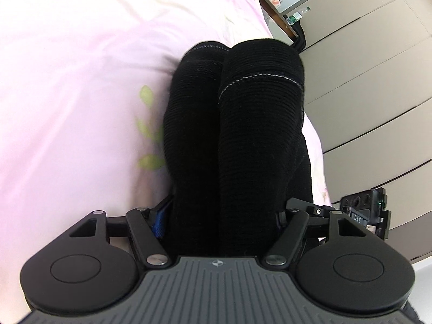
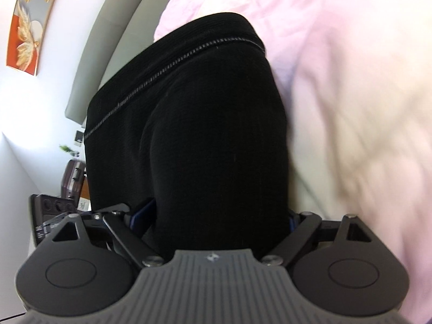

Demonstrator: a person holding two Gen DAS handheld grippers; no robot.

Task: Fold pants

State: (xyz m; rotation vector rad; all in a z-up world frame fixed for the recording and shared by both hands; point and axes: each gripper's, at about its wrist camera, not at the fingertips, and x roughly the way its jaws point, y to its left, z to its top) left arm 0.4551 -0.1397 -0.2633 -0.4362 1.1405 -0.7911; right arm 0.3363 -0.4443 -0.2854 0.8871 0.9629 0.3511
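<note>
Both grippers, left gripper (image 1: 224,216) and right gripper (image 2: 216,216), are clamped on the black ribbed pants (image 1: 243,124), held above the pink bedsheet (image 1: 67,81) at frame left; laying them down doubled seemingly comes next.

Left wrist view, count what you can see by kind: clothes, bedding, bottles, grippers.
Clothes: 1, black pants, gathered between the left gripper fingers.
Bedding: 1, pink sheet.
Bottles: 1, green-capped bottle.
Grippers: 2, the left gripper plus the right gripper at the edge.
Total: 5.
</note>
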